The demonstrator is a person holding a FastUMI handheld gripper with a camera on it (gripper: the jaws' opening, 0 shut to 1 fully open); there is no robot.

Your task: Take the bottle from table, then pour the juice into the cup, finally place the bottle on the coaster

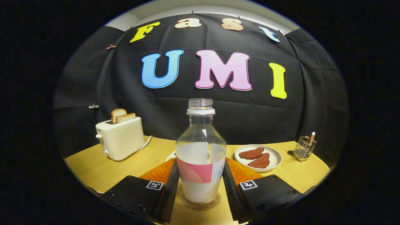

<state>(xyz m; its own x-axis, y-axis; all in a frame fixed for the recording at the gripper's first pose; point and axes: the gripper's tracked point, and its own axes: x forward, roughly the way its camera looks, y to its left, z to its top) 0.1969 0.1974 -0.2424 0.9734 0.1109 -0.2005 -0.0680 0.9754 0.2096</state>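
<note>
A: Gripper [201,184]?
B: Fingers flank the bottle [201,156], one on each side at its label. Whether they press or have let go, I cannot tell.
A: Bottle?
B: Upright, uncapped, pale juice inside, standing on the coaster [201,203].
A: Around the bottle?
B: Toaster [121,139] with toast [122,116] back left. Plate [275,159] with two brown patties back right; wire holder [304,148] farther right. All on the table [87,165].

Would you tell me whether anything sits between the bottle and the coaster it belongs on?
Nothing visible: the clear, capless plastic bottle stands upright on the round brown coaster, between the tool fingers, which flank its sides.
</note>
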